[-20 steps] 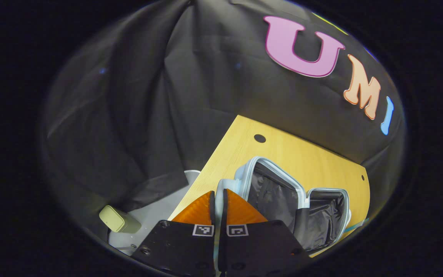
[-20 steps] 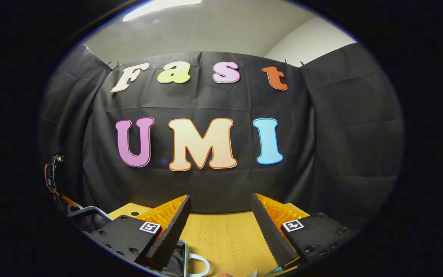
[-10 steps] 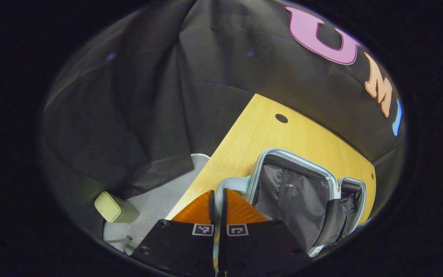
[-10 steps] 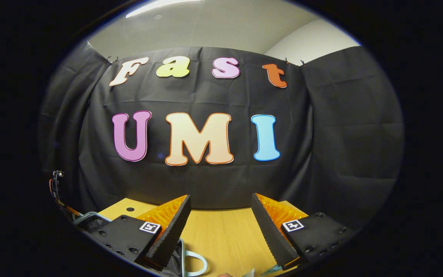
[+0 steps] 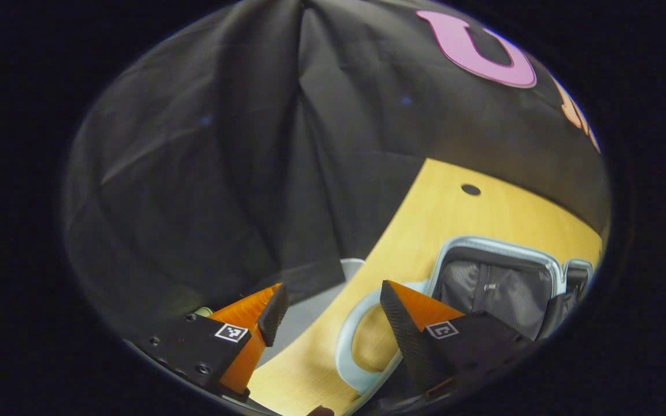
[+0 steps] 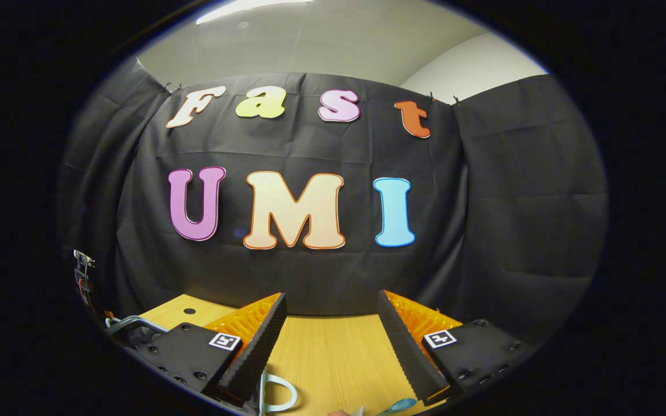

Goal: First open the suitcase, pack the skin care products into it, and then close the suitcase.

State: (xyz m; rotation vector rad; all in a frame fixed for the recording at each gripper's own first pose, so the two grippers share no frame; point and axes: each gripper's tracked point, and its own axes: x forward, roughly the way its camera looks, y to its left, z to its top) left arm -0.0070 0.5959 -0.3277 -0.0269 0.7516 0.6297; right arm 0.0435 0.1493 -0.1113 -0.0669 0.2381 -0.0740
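The light blue suitcase point(image 5: 500, 247) lies open on the wooden table point(image 5: 425, 231), its dark lining point(image 5: 495, 289) facing up. Its looped handle point(image 5: 343, 346) rests on the table just below and between the fingers of my left gripper point(image 5: 333, 309), which is open and holds nothing. My right gripper point(image 6: 331, 306) hovers open and empty over the table point(image 6: 333, 358). Below its left finger I see the handle point(image 6: 284, 398) and a strip of suitcase rim point(image 6: 130, 325). A small pale blue item point(image 6: 399, 404) peeks in at the bottom edge; what it is I cannot tell.
The table's left edge drops to a grey floor point(image 5: 310, 312), where a pale box point(image 5: 202, 312) sits half hidden behind my left finger. A cable hole point(image 5: 470, 189) marks the table's far corner. Wires point(image 6: 81, 277) hang at the far left.
My left gripper, shut on the suitcase handle before, has opened and let it go. The opened suitcase half has come down flat. The right gripper has barely moved.
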